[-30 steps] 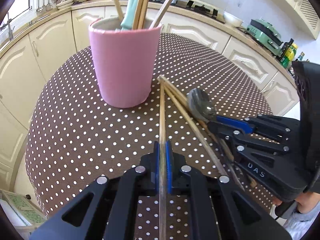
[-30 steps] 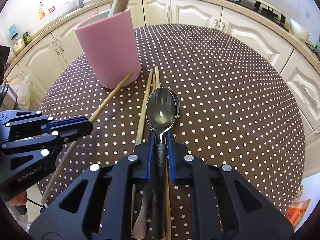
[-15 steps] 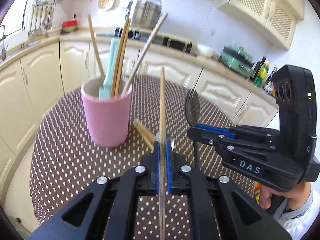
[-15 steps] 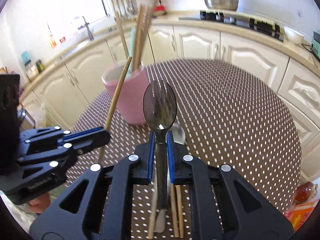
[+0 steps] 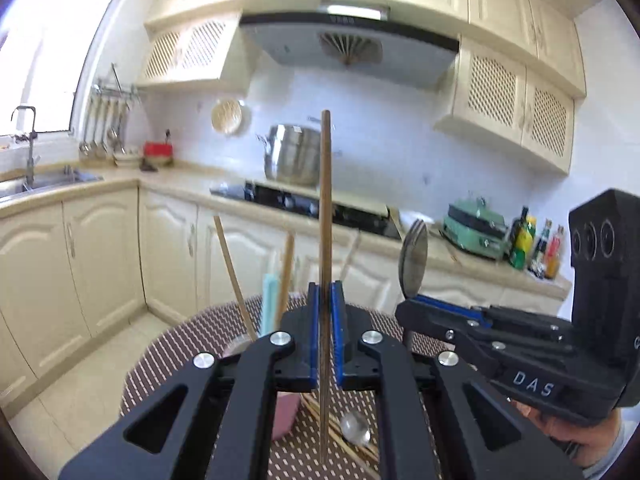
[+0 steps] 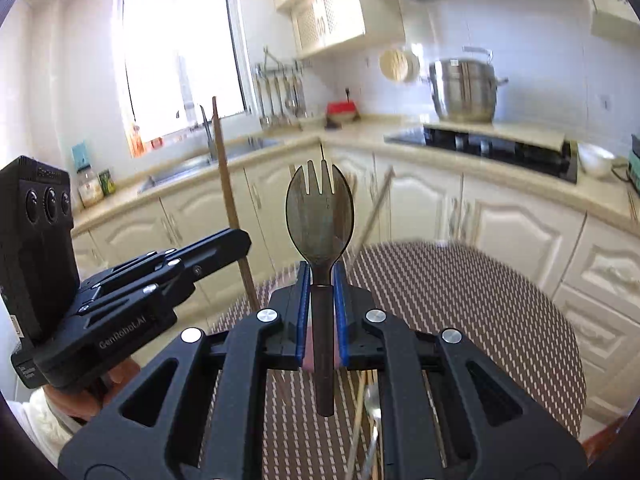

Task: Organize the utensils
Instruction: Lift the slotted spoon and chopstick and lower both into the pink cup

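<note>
Centre frame, the left gripper [image 5: 325, 308] is clamped on an upright chopstick [image 5: 325, 200]; the right gripper [image 6: 322, 300] is clamped on a spork [image 6: 320, 216]

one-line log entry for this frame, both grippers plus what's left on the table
left gripper: shut on chopstick, upright | right gripper: shut on spork, tines up | table: loose chopsticks, spoon | pink cup: below

Both tools rising off the worktop with their loads

The left tool [image 5: 325, 312] is lifting its chopstick [image 5: 325, 208] clear of the dotted worktop [image 6: 480, 300] and tipping it upright, while the right tool [image 6: 322, 296] is raising the spork [image 6: 320, 216] likewise. The pink cup [image 5: 286, 416] is dropping low in both views as the wall cabinets [image 5: 516, 92] are coming into sight.
</note>
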